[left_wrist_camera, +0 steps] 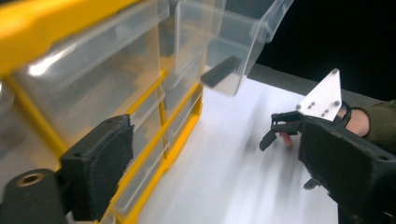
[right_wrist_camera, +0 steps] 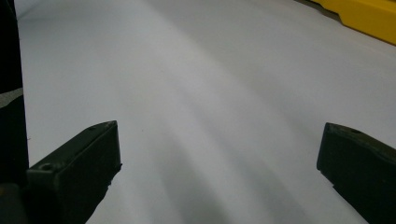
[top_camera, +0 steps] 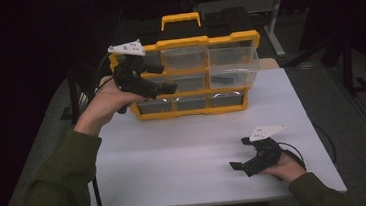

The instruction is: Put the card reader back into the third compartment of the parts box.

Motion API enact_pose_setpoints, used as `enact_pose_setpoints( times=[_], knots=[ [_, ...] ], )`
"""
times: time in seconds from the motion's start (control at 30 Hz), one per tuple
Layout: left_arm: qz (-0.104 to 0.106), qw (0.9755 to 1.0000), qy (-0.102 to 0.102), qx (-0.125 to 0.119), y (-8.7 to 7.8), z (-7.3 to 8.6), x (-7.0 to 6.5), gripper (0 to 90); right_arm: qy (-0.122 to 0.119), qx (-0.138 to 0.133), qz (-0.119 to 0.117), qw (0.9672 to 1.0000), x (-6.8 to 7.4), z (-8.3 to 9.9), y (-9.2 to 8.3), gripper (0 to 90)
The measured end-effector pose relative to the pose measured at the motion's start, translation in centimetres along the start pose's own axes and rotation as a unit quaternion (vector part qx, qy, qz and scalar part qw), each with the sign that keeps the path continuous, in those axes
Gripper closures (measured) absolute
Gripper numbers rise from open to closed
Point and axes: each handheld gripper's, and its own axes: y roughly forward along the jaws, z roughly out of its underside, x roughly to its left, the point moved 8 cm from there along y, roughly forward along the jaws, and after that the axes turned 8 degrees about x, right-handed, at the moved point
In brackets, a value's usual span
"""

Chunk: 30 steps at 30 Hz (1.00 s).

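organizer (top_camera: 189, 77) with one clear drawer (top_camera: 233, 66) pulled out, work looks barely begun.
it stands upright at the far edge of the white table (top_camera: 185, 153): yellow frame, carry handle on top, rows of see-through drawers; the upper right one juts forward with a small dark piece inside. the left claw (top_camera: 167, 88) hovers spread wide and empty at the front's left side, nothing gripped yet. the right claw (top_camera: 240, 154) rests on the table, well apart, also spread and empty.

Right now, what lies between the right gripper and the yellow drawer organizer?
Nothing: in the high view, bare white table separates the right gripper from the yellow drawer organizer.
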Motion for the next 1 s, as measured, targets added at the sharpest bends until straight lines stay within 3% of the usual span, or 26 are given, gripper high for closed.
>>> enact_pose_setpoints(
  times=[0.23, 0.53, 0.63, 0.73, 1.0],
  knots=[
    [-0.015, 0.9999, -0.005, 0.002, 0.1, 3.1, 0.0, 0.0, 0.001, -0.001, 0.0, 1.0, 0.0, 0.0, 0.0, 0.0],
    [-0.028, 0.9994, -0.008, 0.016, 0.7, 7.4, -0.5, 0.0, 0.001, -0.002, 0.0, 1.0, 0.0, 0.0, 0.0, 0.0],
    [-0.03, 0.9994, -0.013, 0.013, 0.8, 8.1, -0.4, 0.0, 0.0, -0.001, 0.0, 1.0, 0.0, 0.0, 0.0, 0.0],
    [-0.04, 0.9989, -0.018, 0.014, 1.2, 10.1, -0.4, 0.0, 0.0, -0.002, 0.0, 1.0, 0.0, 0.0, 0.0, 0.0],
    [-0.054, 0.998, -0.029, 0.013, 1.7, 13.6, -0.6, 0.0, -0.001, 0.0, 0.0, 1.0, 0.0, 0.0, 0.0, 0.0]
  ],
)
